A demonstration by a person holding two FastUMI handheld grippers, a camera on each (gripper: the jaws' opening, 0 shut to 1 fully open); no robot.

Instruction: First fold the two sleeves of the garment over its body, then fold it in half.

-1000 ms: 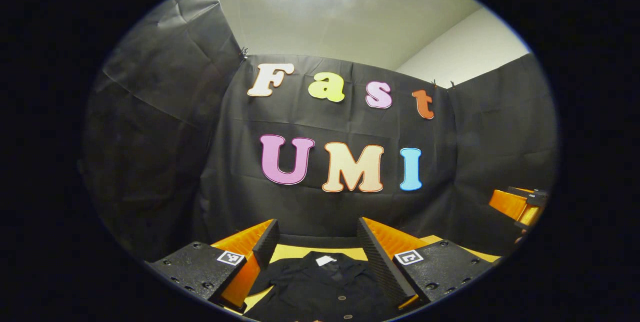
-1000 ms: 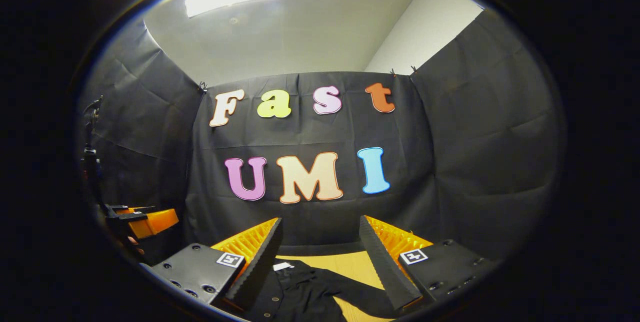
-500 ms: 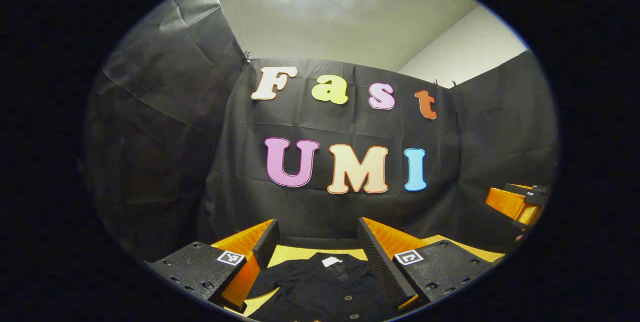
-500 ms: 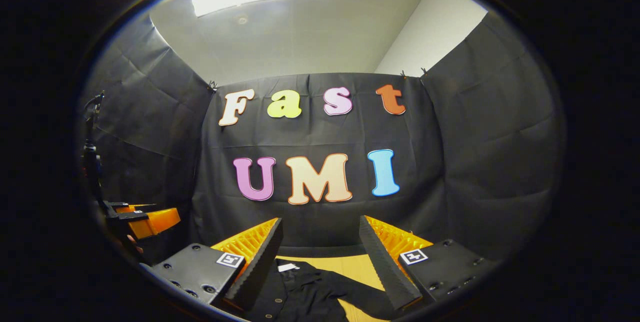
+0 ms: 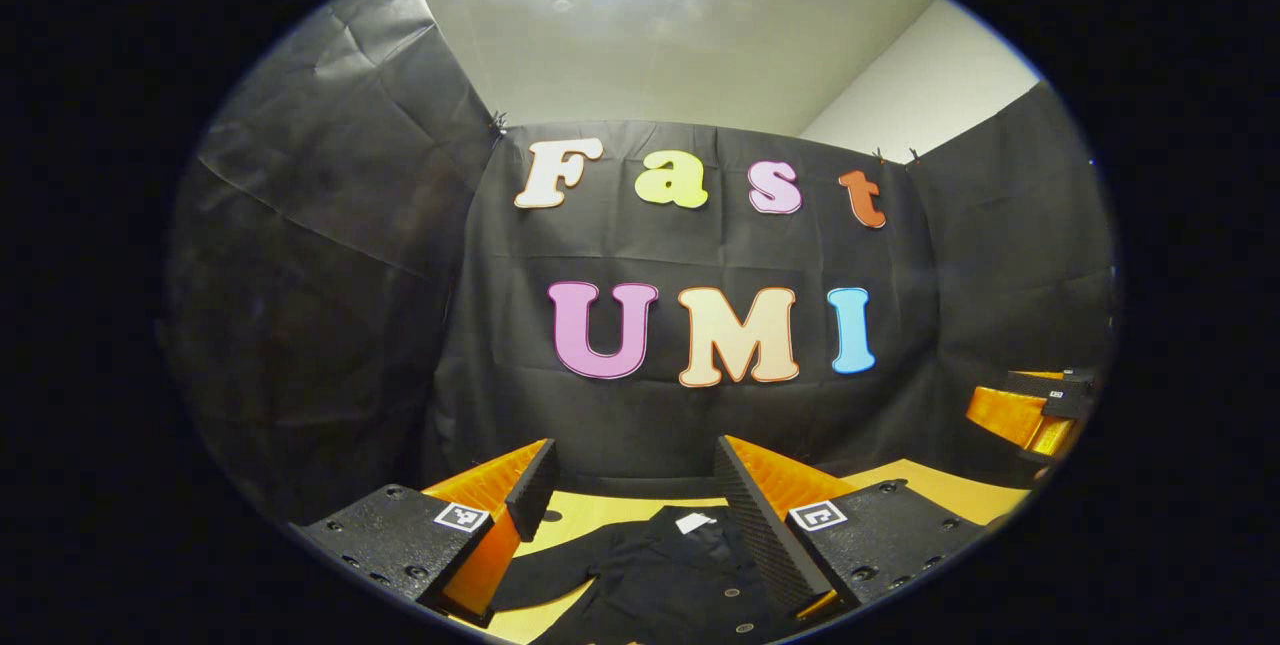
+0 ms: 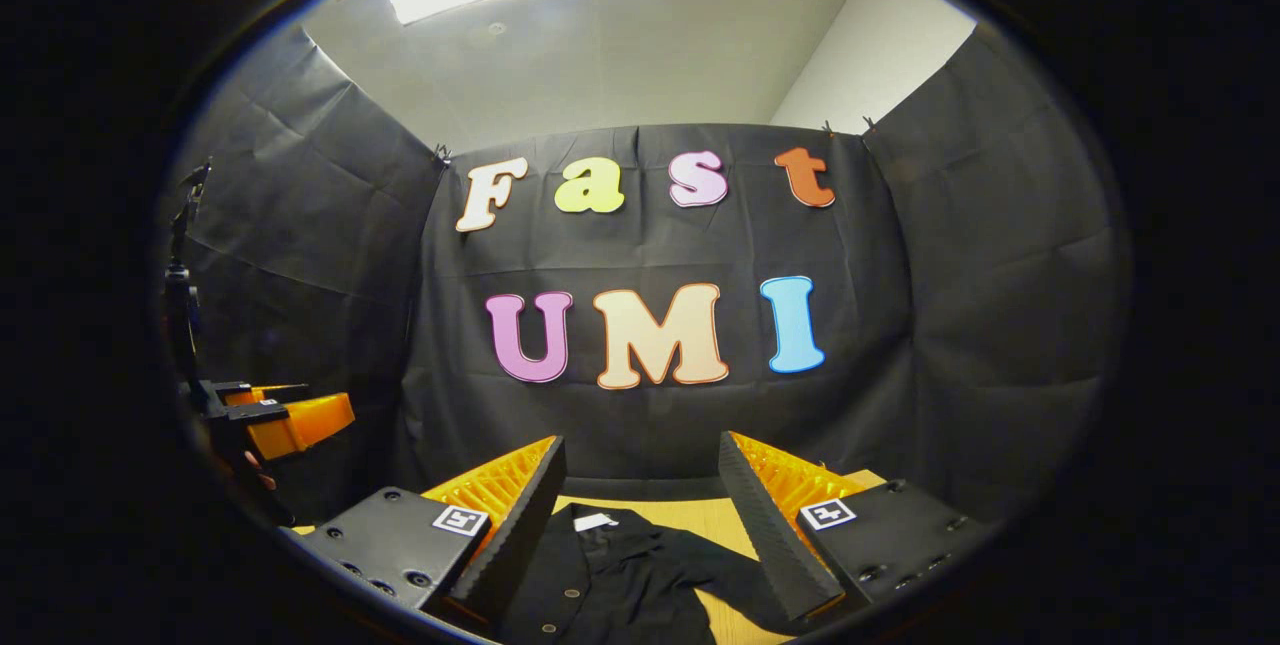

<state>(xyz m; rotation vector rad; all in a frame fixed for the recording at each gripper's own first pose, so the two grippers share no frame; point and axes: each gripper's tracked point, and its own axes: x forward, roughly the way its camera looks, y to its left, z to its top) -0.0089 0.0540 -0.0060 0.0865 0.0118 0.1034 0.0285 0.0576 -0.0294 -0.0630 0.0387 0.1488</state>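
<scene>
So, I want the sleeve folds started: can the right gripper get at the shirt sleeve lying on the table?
Probably yes: the right gripper has its jaws open and empty above the black shirt, and nothing lies between them and the sleeve on the wooden table.

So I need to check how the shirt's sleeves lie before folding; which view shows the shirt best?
The right gripper view: the black shirt lies flat on the table, with its collar, buttons and one sleeve spread toward the right. The left gripper view shows the shirt too, with the other sleeve, but its finger covers one side.
</scene>
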